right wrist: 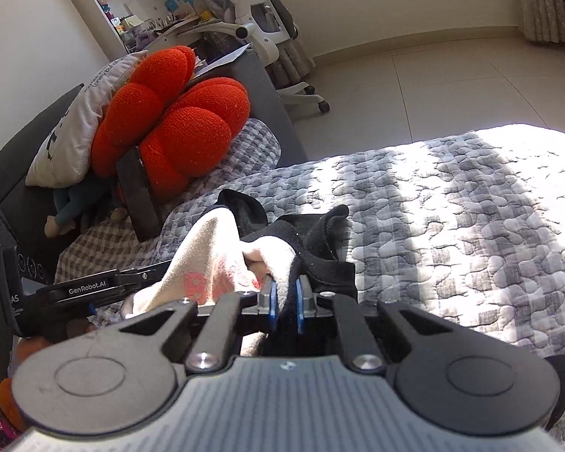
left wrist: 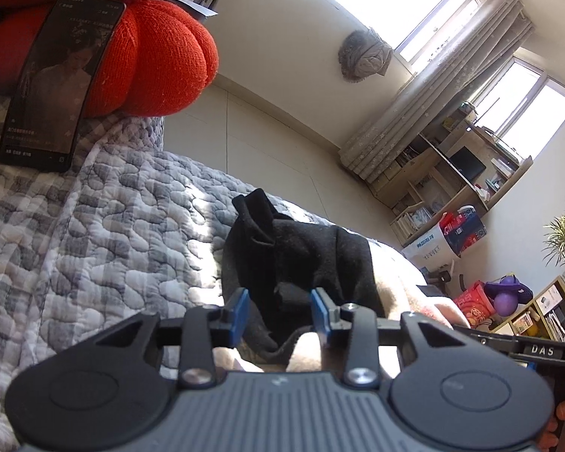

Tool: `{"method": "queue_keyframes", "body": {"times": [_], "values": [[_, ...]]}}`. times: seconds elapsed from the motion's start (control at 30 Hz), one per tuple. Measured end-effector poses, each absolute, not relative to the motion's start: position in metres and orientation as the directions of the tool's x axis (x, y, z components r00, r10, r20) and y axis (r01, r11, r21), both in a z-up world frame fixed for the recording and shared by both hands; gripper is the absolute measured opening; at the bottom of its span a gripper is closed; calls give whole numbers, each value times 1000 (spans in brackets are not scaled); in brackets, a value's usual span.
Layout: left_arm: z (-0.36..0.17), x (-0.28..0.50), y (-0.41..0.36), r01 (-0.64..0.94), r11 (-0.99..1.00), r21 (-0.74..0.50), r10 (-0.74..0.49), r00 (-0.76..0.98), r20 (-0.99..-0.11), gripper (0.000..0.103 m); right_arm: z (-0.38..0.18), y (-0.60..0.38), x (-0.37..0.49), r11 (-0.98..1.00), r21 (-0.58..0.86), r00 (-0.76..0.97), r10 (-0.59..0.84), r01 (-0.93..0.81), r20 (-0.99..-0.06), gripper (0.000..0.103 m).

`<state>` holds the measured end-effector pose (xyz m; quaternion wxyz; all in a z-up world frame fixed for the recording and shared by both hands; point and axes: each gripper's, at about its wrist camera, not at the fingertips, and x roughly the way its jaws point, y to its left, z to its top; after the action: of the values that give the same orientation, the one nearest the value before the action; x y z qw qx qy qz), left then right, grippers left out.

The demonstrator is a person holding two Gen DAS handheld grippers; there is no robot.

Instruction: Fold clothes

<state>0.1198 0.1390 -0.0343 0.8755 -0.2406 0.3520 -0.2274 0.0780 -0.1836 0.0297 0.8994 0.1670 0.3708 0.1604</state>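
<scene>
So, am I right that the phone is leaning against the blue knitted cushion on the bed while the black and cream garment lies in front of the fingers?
Not quite: the knitted cushion is red-orange, not blue, as the left wrist view shows. The rest holds: the phone leans against it on the bed, and the black and cream garment lies in front of the fingers.

Garment (right wrist: pixel 222 260) on quilt (right wrist: pixel 452 203); phone (left wrist: pixel 56 83) against cushion (left wrist: pixel 158 60)

Red knitted cushion (left wrist: pixel 150 49) with propped phone (left wrist: pixel 52 83) on grey checked quilt (left wrist: pixel 105 233); white office chair (right wrist: pixel 267 19) beyond.
</scene>
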Motion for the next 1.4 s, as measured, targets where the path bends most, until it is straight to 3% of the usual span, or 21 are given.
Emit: {"method": "queue_keyframes", "body": {"times": [0.3,0.47,0.5,0.53,0.57,0.6,0.97,1.03,1.17,1.27,1.33,1.4], "values": [[-43,155,116,193,814,-548,-530,632,-565,46,23,-224,76,906,422,716,316,-33,-622,12],[-54,163,103,162,829,-535,-504,632,-590,42,18,-229,77,904,427,712,310,-16,-631,12],[-54,161,100,167,837,-521,-495,639,-589,33,17,-229,78,905,426,711,309,-15,-632,12],[-53,159,98,179,845,-503,-488,643,-590,13,16,-229,78,905,424,710,308,-15,-634,12],[-51,157,96,187,851,-490,-483,645,-592,3,15,-229,78,906,423,709,308,-14,-635,12],[-49,153,95,187,858,-479,-473,653,-592,0,16,-229,77,907,422,709,306,-14,-636,12],[-3,104,123,72,967,-246,-198,819,-538,0,22,-221,74,917,397,727,295,-34,-620,12],[0,99,134,54,967,-250,-186,820,-542,0,23,-220,74,918,394,728,296,-40,-618,12],[-6,101,151,65,926,-371,-279,779,-561,2,21,-218,75,920,391,726,296,-42,-620,12],[-14,109,145,82,904,-420,-333,750,-572,17,21,-217,75,921,388,725,295,-41,-623,12],[-21,116,138,94,885,-455,-372,730,-573,41,21,-216,75,921,387,724,295,-42,-624,12],[-30,126,130,106,870,-482,-409,702,-583,42,21,-216,76,922,386,722,296,-44,-625,13]]}}
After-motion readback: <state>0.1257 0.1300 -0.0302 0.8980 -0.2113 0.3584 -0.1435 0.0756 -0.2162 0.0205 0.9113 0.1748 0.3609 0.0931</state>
